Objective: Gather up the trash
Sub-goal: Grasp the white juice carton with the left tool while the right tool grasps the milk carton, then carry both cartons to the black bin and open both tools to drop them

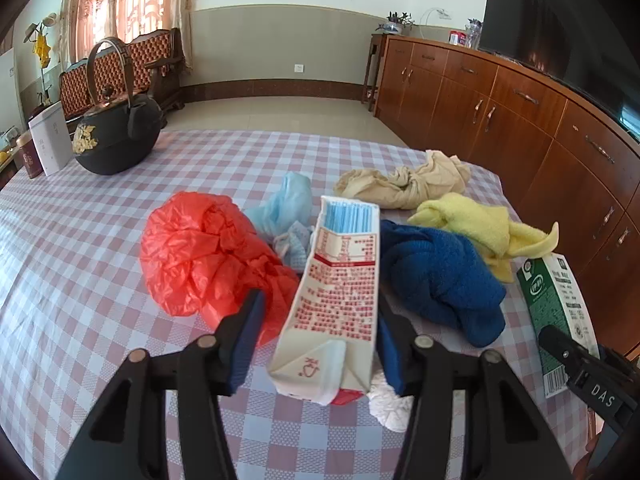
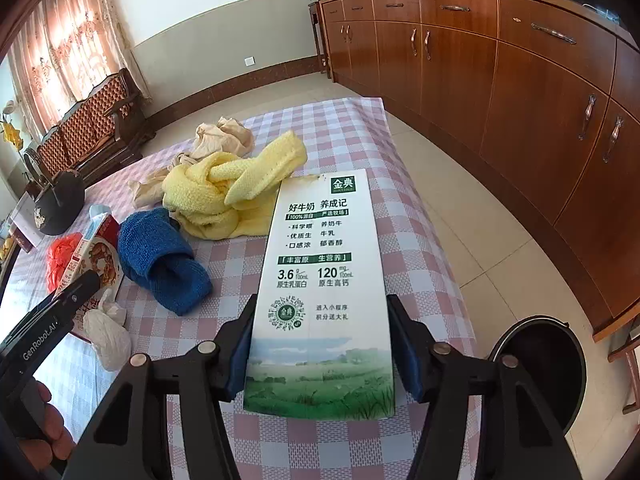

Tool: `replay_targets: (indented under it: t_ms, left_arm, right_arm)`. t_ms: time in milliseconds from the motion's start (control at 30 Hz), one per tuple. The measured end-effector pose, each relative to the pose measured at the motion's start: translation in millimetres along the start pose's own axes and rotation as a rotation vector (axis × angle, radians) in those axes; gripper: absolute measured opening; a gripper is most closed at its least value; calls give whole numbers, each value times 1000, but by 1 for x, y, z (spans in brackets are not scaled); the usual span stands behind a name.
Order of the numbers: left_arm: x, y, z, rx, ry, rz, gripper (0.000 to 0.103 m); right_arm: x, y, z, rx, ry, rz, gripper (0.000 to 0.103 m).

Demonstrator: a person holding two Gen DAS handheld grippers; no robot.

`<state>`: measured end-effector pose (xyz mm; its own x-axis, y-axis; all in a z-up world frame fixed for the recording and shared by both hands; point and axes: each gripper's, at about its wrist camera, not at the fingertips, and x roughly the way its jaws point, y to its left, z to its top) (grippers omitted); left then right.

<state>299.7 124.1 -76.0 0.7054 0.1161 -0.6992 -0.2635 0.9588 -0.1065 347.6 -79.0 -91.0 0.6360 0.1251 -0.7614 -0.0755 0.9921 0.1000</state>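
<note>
My left gripper straddles the red carton, pads apart; my right gripper pinches the green carton at twelve o'clock.

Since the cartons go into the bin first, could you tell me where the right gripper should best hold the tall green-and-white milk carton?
Across the two narrow sides of the green-and-white milk carton, near its near, meadow-printed end, coming in along its length. It lies flat on the checked tablecloth, end toward the right gripper, whose blue pads already flank those flat, parallel sides.

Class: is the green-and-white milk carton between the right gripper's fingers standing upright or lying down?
Lying down: the milk carton lies flat, printed face up, on the checked tablecloth.
</note>
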Motion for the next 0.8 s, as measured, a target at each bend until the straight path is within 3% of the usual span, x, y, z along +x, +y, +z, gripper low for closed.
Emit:
replay_targets:
  t_ms: [67, 567, 800]
  left_arm:
    - [0, 0, 0, 0, 4, -2, 41]
    - [-43, 11, -21, -25, -22, -84, 38]
    - [-53, 14, -45, -20, 13, -66, 38]
  right_arm:
    - [-1, -1, 0, 10, 0, 19, 60]
    - [-42, -12, -28, 25, -35, 65, 58]
    - [-55, -15, -52, 14, -26, 58, 58]
